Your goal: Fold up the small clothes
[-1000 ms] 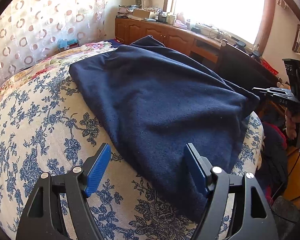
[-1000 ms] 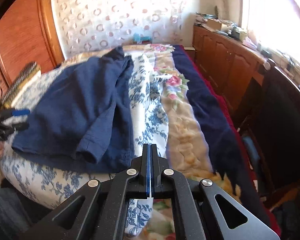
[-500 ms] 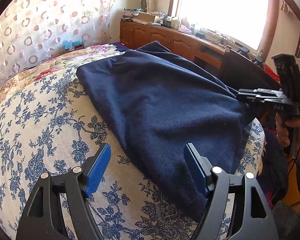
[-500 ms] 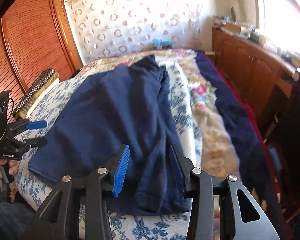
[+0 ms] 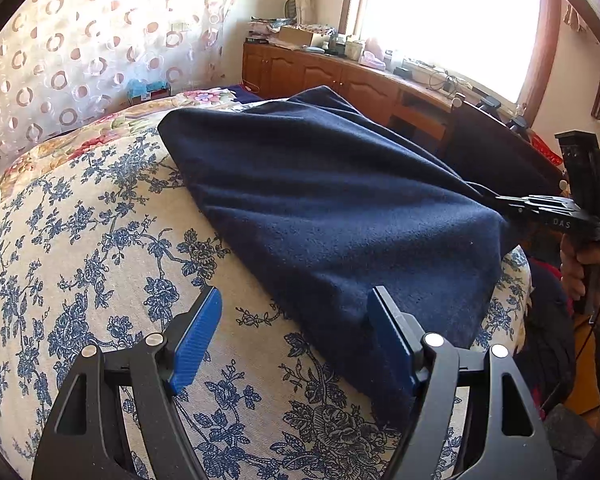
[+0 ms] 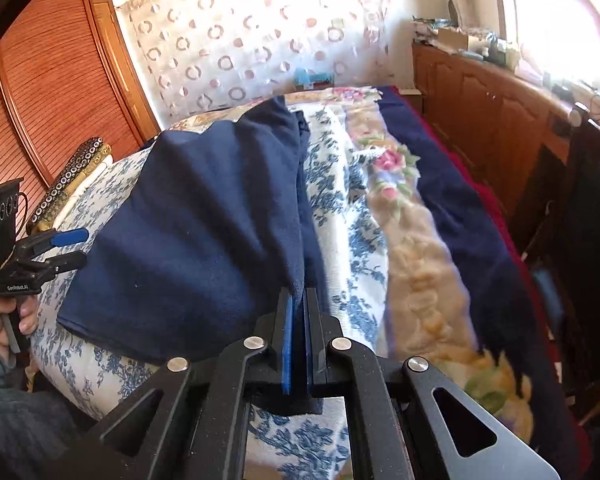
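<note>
Right gripper (image 6: 298,308) just clamped onto navy garment (image 6: 204,220), lifting its edge, left gripper (image 5: 294,332) agape, wardrobe (image 6: 56,92) only in right view.

Bedroom, sunlit. Bright window (image 5: 448,16) overexposed, framed in reddish wood. Beneath it a long wooden sideboard (image 5: 332,76) with panelled doors, its top cluttered with boxes and jars. Sheer curtain (image 5: 80,40) printed with rings across the far wall. Louvred wooden wardrobe doors (image 6: 56,92) at the left. Bed under a blue floral cover (image 5: 80,248).
</note>
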Demonstrator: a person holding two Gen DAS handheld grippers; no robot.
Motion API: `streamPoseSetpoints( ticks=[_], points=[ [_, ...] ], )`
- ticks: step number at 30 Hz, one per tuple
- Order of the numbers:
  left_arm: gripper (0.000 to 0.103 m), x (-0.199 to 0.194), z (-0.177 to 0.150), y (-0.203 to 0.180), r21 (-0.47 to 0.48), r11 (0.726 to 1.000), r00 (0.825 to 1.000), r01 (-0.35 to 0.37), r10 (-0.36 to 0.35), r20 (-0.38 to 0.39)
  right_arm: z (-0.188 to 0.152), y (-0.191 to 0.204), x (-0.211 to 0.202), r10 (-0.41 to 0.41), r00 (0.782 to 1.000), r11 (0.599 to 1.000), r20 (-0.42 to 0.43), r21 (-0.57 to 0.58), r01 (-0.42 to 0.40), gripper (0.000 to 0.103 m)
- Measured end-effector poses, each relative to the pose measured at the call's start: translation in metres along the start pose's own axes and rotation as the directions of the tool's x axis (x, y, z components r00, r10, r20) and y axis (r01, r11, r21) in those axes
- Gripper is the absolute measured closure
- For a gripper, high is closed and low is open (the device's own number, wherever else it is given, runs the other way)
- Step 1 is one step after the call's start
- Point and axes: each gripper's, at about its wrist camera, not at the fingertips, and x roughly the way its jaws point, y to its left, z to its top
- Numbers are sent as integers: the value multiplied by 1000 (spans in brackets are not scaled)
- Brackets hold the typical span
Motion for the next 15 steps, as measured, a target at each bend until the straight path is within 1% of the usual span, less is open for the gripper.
streamPoseSetpoints(
  ticks=[1, 3, 6, 9, 11, 15],
  points=[
    [27, 0, 0, 1, -2, 1000, 1000, -1, 1, 0, 5, 2, 0, 0, 1000, 1000, 6, -1, 0, 94],
    [27, -2, 1, 1, -4, 1000, 1000, -8, 9, 6, 12, 4, 1, -1, 1000, 1000, 23, -2, 1, 85],
    [27, -6, 1, 4, -11, 1000, 1000, -19, 19, 20, 16, 14, -1, -6, 999, 1000, 44, -12, 6, 79],
    [27, -7, 0, 4, -18, 1000, 1000, -17, 17, 25, 10, 18, -2, -13, 999, 1000, 49, -25, 15, 64],
    [27, -8, -1, 4, -17, 1000, 1000, -16, 16, 26, 7, 19, 3, -23, 999, 999, 38, -28, 24, 59],
    [27, -7, -2, 5, -17, 1000, 1000, -13, 13, 21, 0, 19, 11, -41, 999, 999, 8, -27, 42, 58]
  ],
)
